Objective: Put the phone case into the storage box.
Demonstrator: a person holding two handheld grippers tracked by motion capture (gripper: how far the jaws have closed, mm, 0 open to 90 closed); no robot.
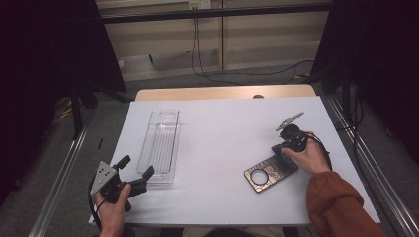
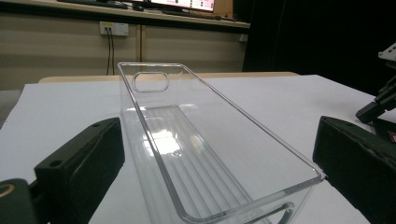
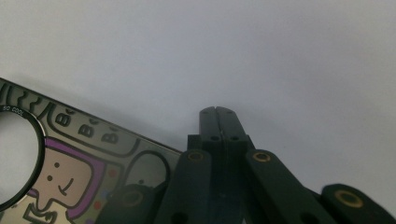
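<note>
At the lower left of the high view, the left gripper (image 1: 136, 174) is held in a hand (image 1: 112, 210) at the near edge of the white desk (image 1: 227, 128), its jaws spread wide and released, pointing at the near short end of a clear plastic tray (image 1: 160, 146). The tray lies lengthwise left of centre, running from the near side toward the far side of the desk, with nothing in it; in the left gripper view the tray (image 2: 196, 154) sits between the two parted jaws, its near rim at the bottom of the frame, not gripped. To the lower right of centre in the high view lies a flat dark card with a round hole (image 1: 269, 174), printed with a cartoon figure. The right gripper (image 1: 282, 150) is held in the other hand (image 1: 310, 157), right beside the card's right end. In the right gripper view its jaws are clenched together with nothing between them, the tips over the bare desk just past the card's (image 3: 79, 163) corner.
</note>
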